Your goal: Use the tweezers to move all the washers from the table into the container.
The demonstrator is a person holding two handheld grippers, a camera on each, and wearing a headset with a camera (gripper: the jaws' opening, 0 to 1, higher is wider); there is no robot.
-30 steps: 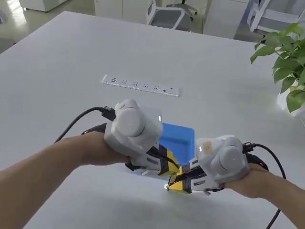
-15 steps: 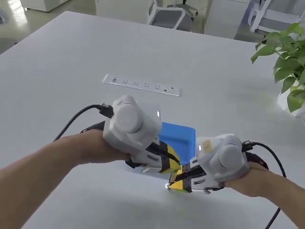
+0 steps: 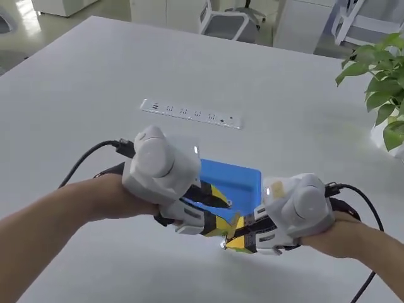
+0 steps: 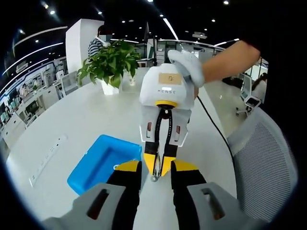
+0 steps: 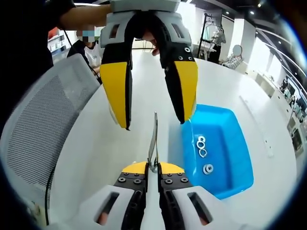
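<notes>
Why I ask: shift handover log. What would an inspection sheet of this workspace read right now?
Surface: white table, no marks seen.
Job's things: blue container holds several washers; tweezers point at the left hand-held gripper, tip reaching between its jaws.
Clutter: power strip beyond the container.
Grippers: right hand-held gripper shut on the tweezers; left hand-held gripper open, facing it.
Cables: black cable from the left one; another from the right.
Surroundings: potted plant, office chairs.
</notes>
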